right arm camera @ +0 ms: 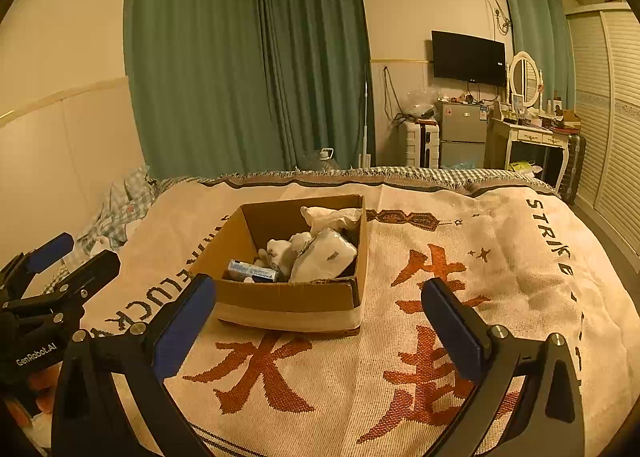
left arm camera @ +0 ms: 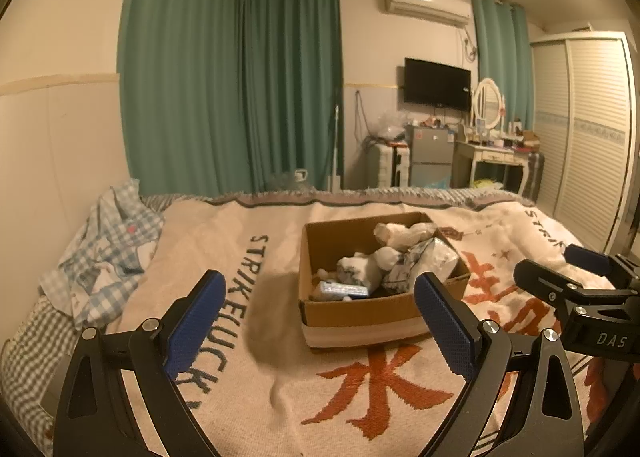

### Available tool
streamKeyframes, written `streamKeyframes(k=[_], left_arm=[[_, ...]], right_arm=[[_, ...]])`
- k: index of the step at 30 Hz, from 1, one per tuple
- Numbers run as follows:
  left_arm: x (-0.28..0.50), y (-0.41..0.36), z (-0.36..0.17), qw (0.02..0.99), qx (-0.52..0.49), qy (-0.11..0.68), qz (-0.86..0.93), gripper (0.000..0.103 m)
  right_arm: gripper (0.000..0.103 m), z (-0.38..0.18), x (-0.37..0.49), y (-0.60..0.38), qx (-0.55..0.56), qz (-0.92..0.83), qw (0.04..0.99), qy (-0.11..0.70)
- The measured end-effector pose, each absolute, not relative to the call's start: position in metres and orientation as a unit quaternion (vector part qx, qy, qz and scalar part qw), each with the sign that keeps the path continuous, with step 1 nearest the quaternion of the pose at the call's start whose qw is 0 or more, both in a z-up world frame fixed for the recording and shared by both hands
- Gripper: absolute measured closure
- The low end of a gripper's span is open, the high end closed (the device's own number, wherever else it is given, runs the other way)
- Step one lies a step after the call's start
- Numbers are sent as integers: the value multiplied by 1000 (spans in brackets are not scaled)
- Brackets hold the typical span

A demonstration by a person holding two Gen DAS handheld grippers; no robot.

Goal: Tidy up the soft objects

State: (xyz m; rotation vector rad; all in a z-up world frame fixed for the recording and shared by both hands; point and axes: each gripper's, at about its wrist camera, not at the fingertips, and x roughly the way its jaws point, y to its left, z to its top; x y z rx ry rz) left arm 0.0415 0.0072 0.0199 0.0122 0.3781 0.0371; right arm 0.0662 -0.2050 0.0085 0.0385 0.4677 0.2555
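Two handheld claws hover with jaws spread wide and empty over a bed (right arm camera: pixel 500 257) draped in a cream blanket woven with orange characters, both aimed at a cardboard box (right arm camera: pixel 288 297) standing on the blanket ahead of them. From the left claw (left arm camera: pixel 320 321) the box (left arm camera: pixel 360 313) lies straight ahead and a little to the right, its near wall framed between the blue pads; from the right claw (right arm camera: pixel 320 325) it sits ahead and to the left. The left claw looks the nearer of the two, though the fisheye makes that hard to judge.

The box already holds the soft objects: a large white plastic-wrapped pack (right arm camera: pixel 324 255) leaning against the right-hand wall, its long axis running from the near wall up toward the far right corner; a crumpled white bundle (right arm camera: pixel 332 217) at the far corner; smaller white rolled pieces (right arm camera: pixel 280 251) in the middle; and a small blue-and-white packet (right arm camera: pixel 252 271) lying flat (label unreadable) along the near-left side.

Nothing loose shows on the blanket around the box. A checked blue-and-white cloth (left arm camera: pixel 104 253) is heaped at the bed's left edge, well apart from the box.
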Motion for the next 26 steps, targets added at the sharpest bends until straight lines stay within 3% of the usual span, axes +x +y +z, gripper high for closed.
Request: streamKeyframes(k=[26], left_arm=[[38,8,16,981,7,191,19,6]], right_arm=[[0,4,67,-204,19,127,964,234]])
